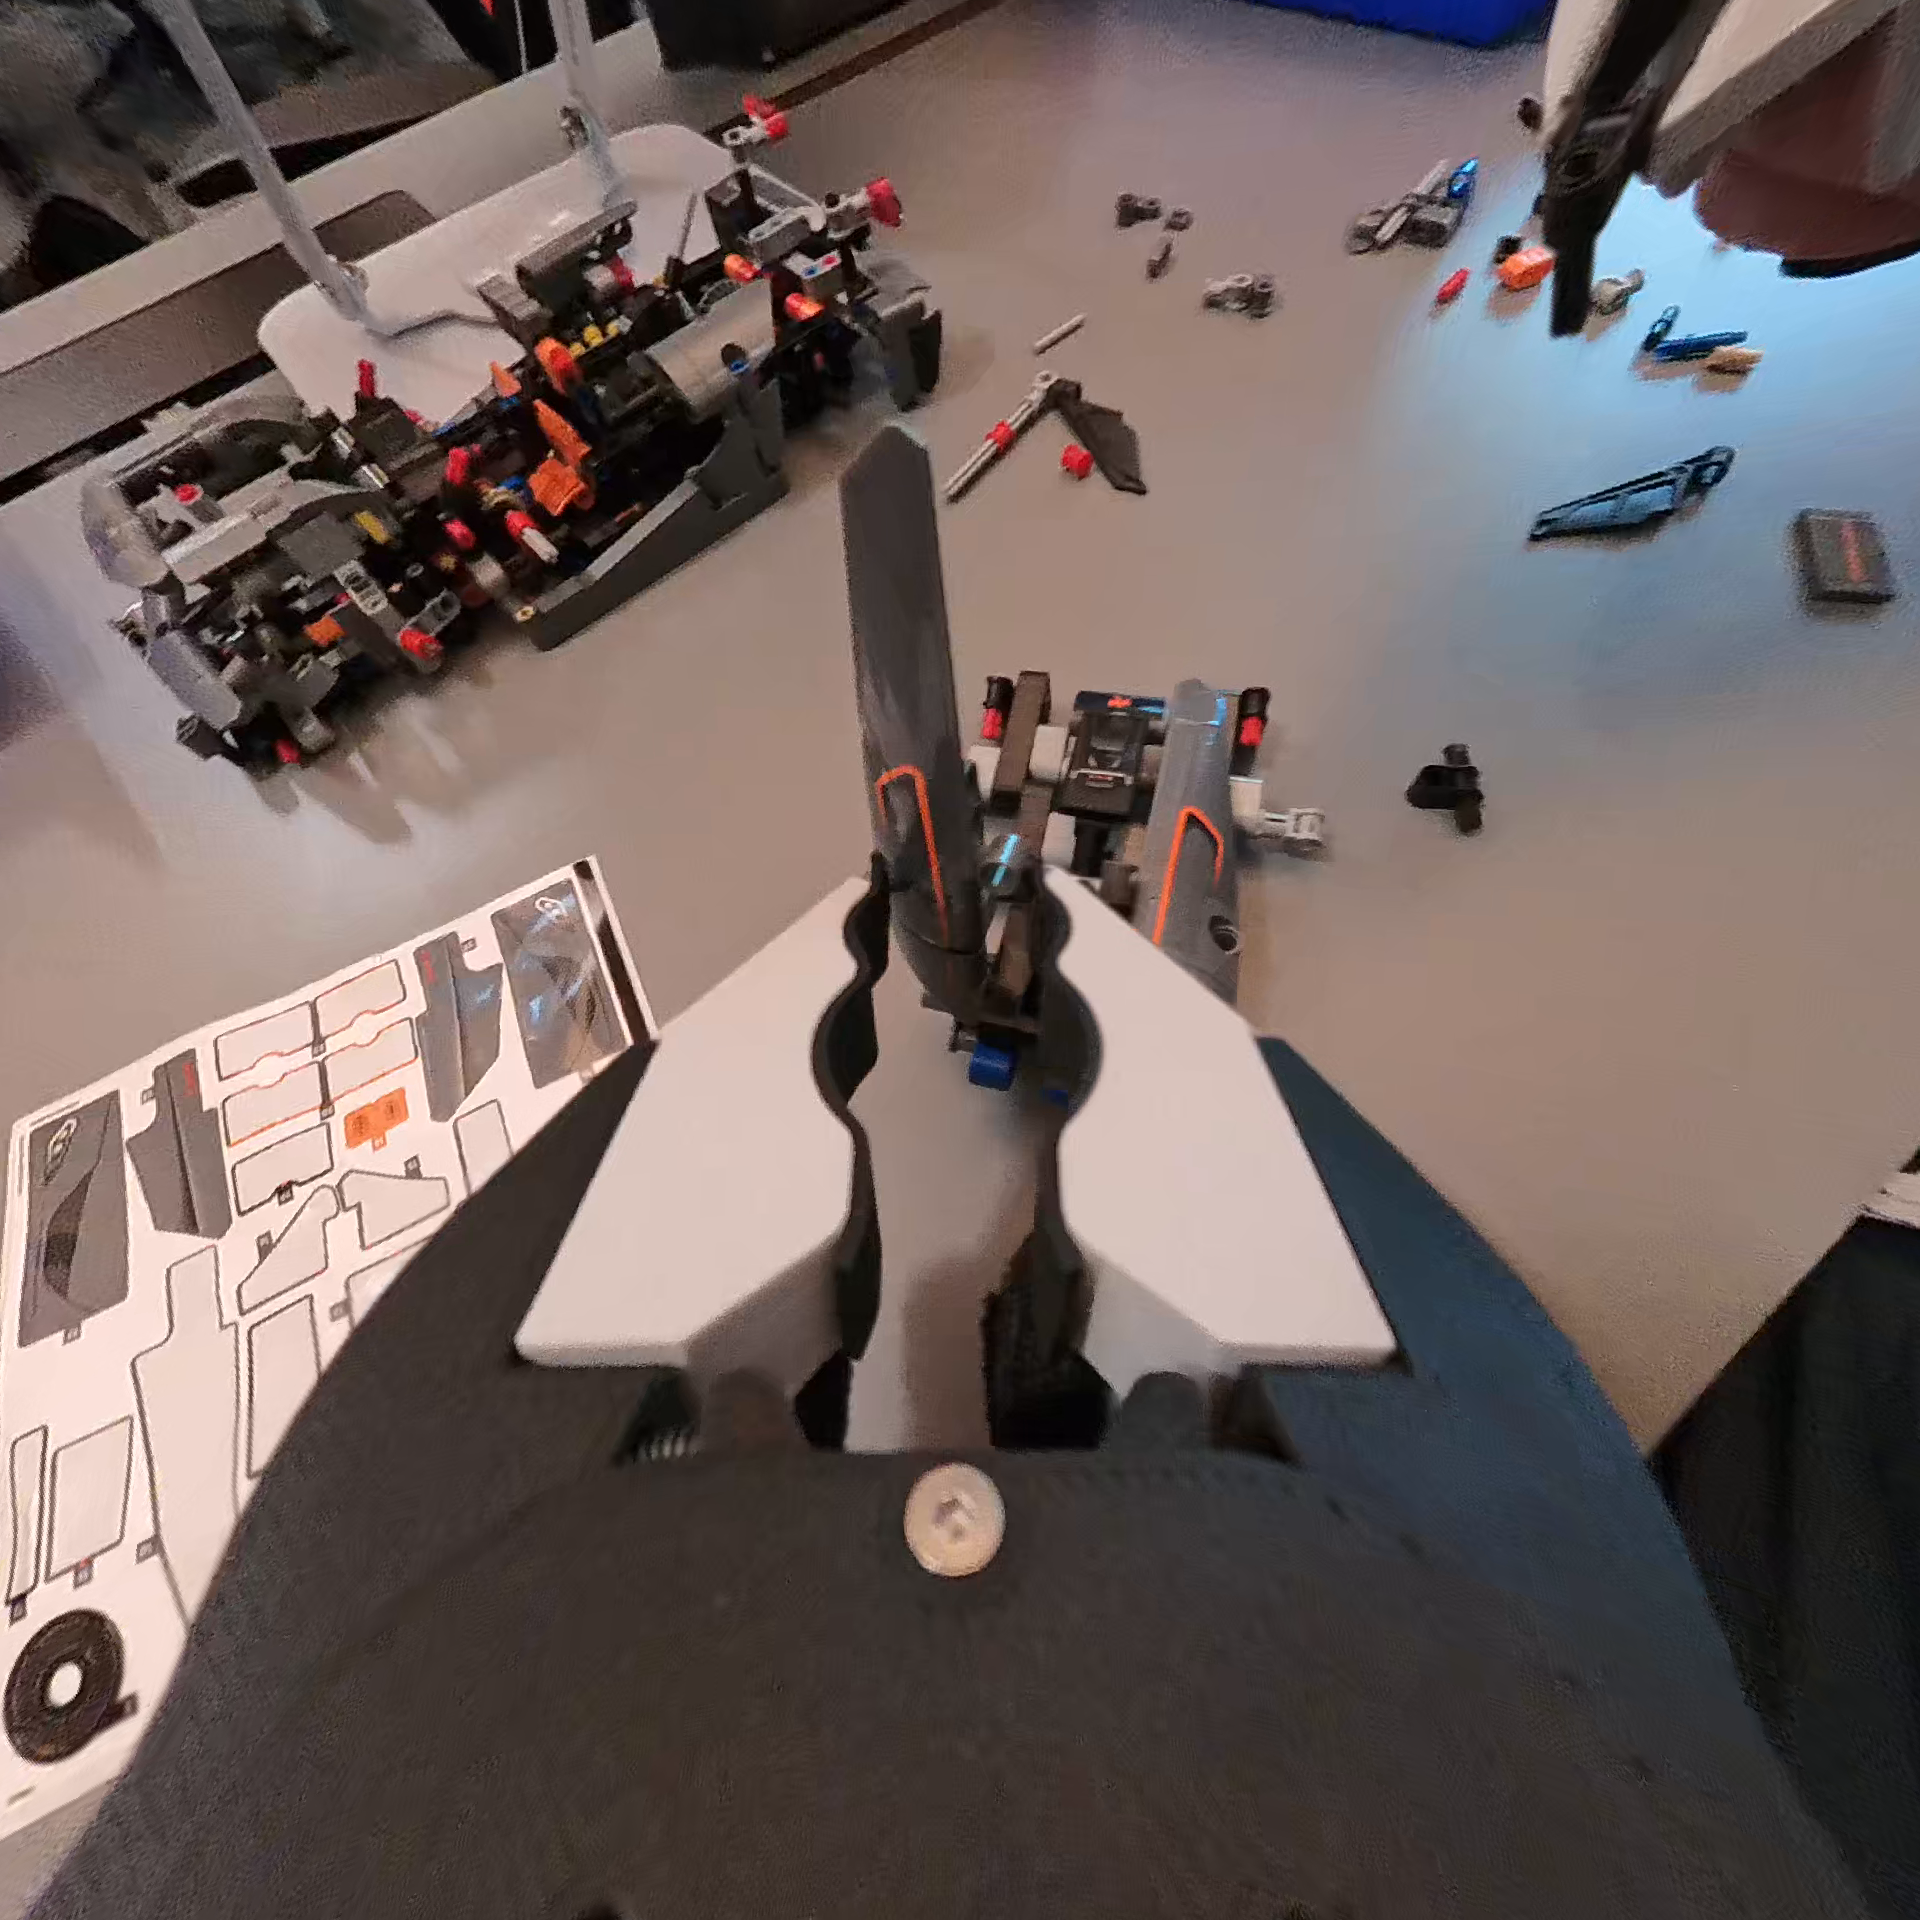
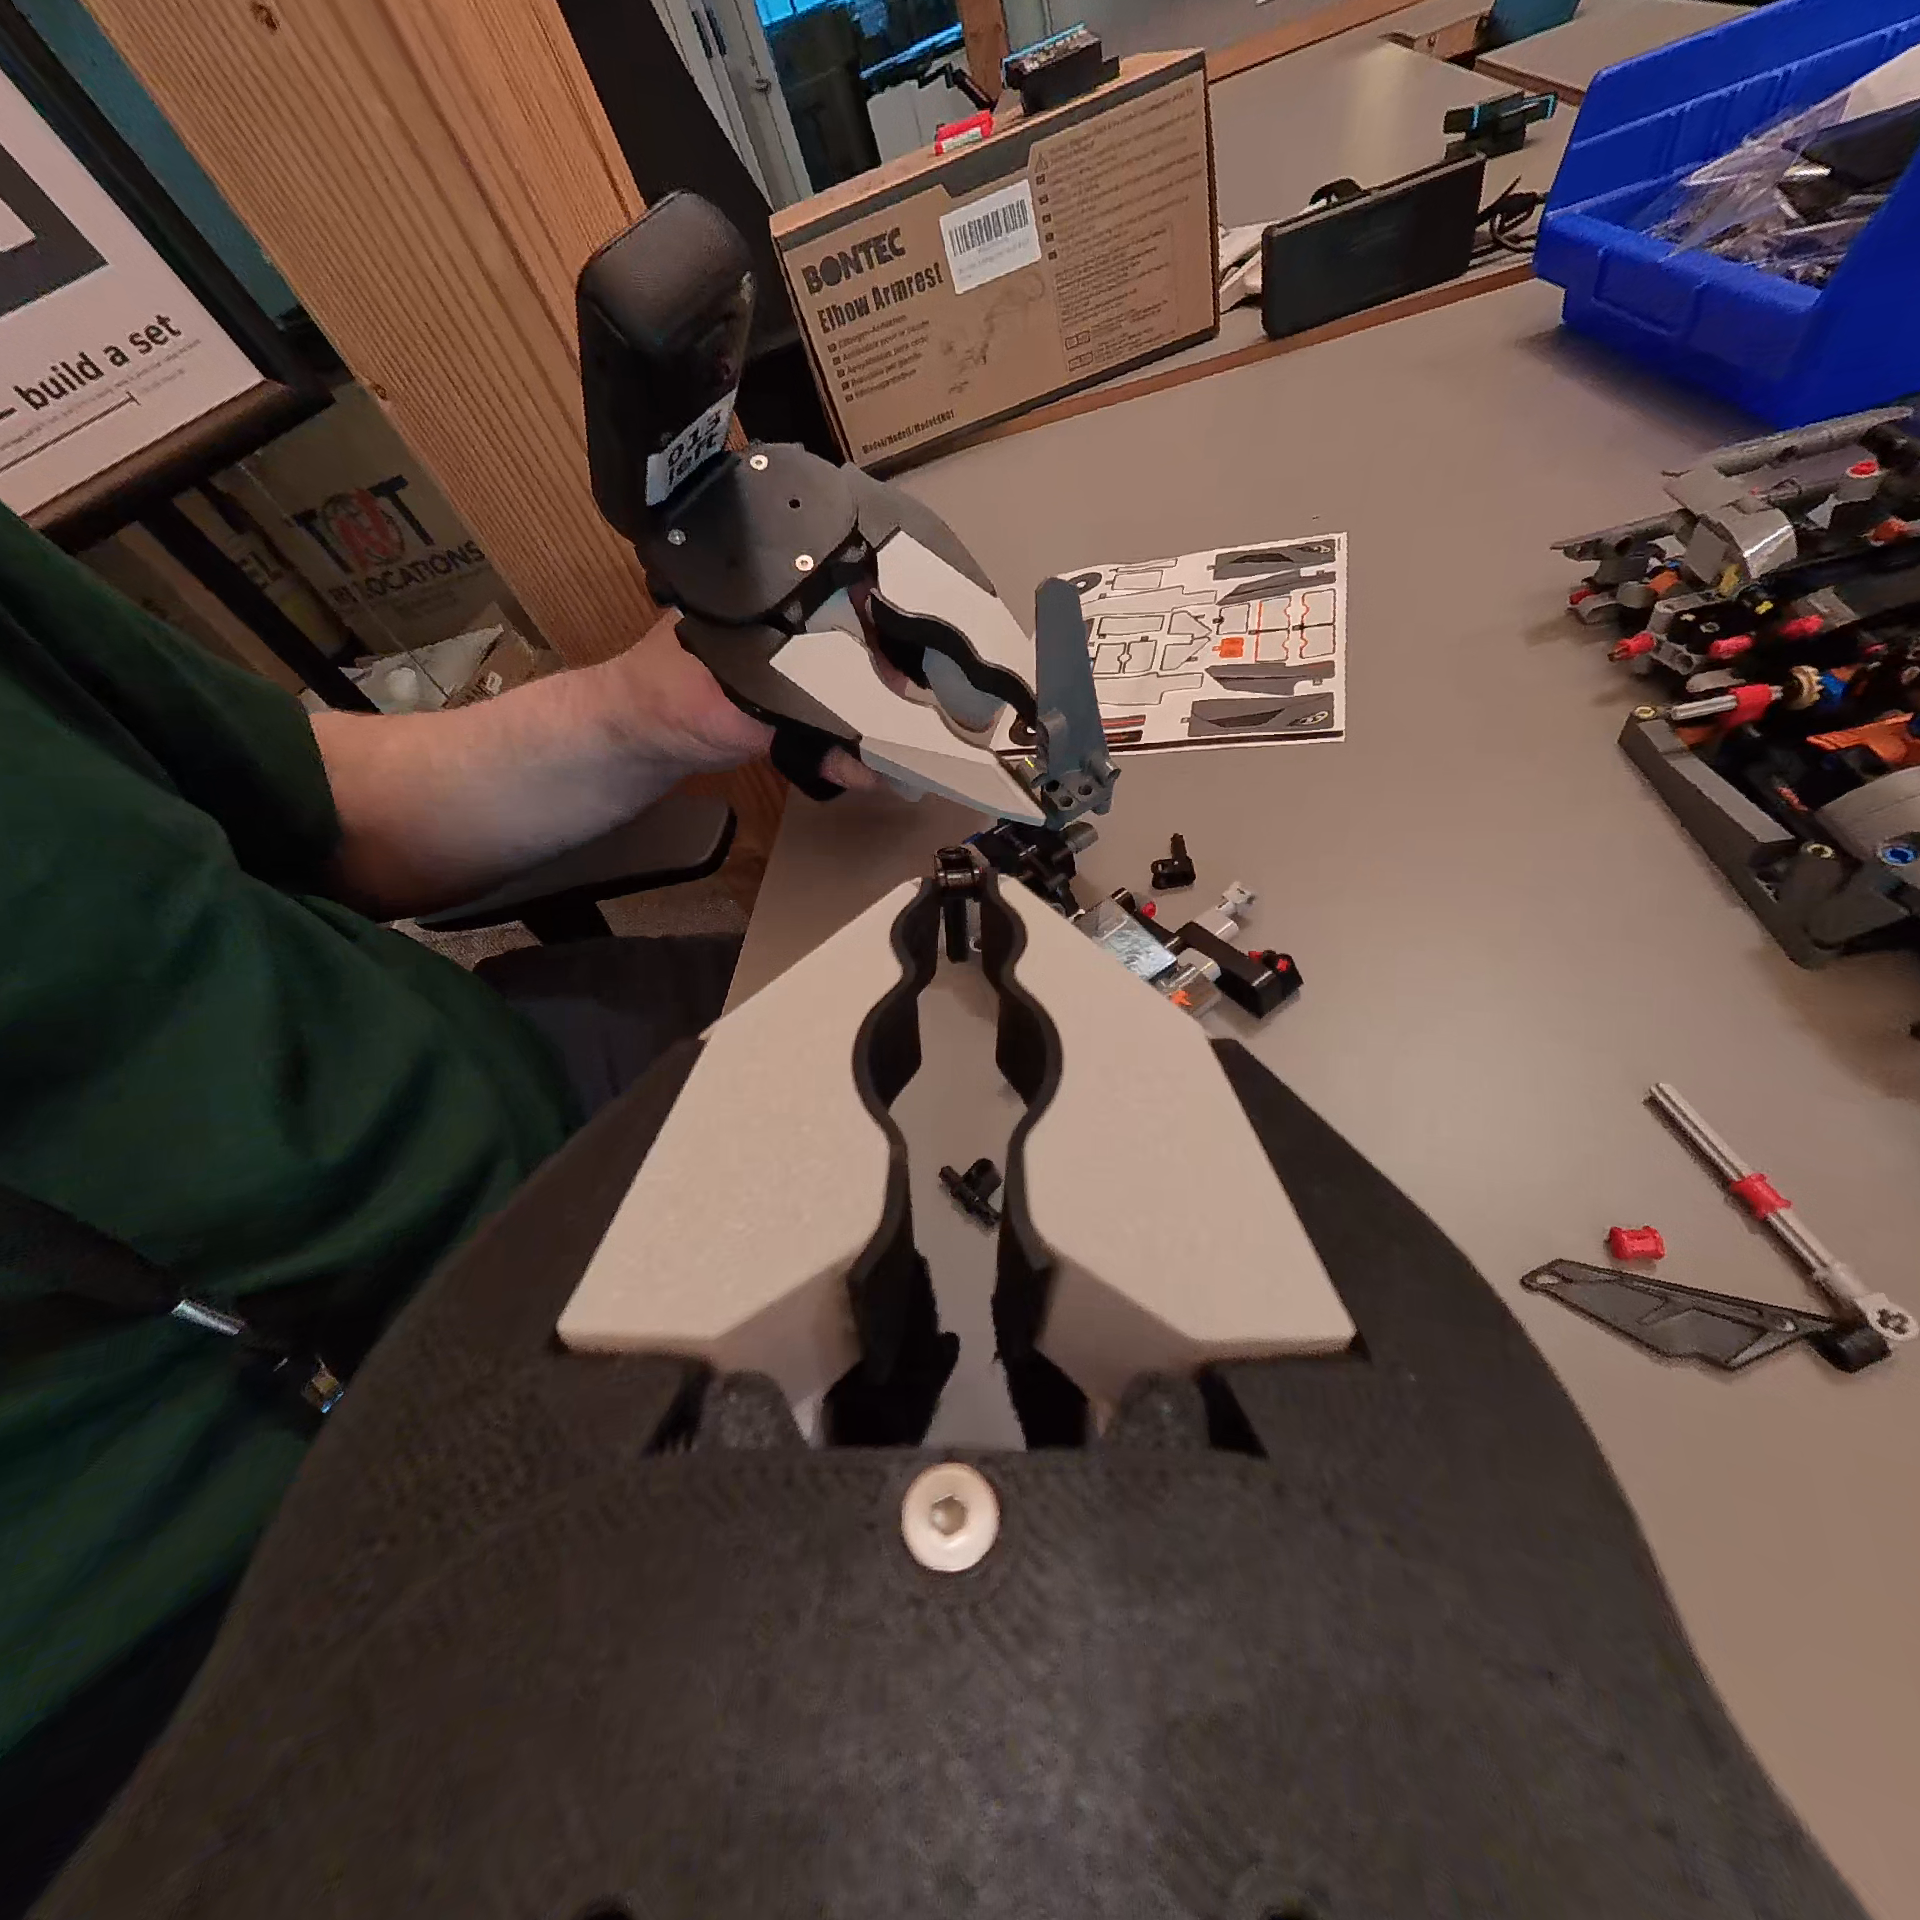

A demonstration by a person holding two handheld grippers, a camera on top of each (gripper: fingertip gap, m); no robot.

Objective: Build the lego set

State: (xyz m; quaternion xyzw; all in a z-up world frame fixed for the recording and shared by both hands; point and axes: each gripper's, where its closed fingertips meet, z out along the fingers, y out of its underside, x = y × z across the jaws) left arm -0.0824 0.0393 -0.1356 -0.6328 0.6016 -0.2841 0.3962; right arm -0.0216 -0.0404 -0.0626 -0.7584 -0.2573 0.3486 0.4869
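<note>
Currently left gripper point(image 1: 961, 914) clamps the upright panel point(image 1: 899, 665); right gripper point(image 2: 954, 883), clamped on a pin point(image 2: 954, 878), lies just right.

Matt grey table point(image 2: 1455, 935), plastic panel point(image 1: 899, 665)

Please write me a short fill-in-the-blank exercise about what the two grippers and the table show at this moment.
1. The left gripper is shut on a dark grey panel trimmed with a thin ____ line.
2. The right gripper pinches a small ____ connector.
3. The sticker sheet lies flat on the ____ table.
4. Bagged parts sit in a ____ bin.

Missing words: orange; black; grey; blue
</note>
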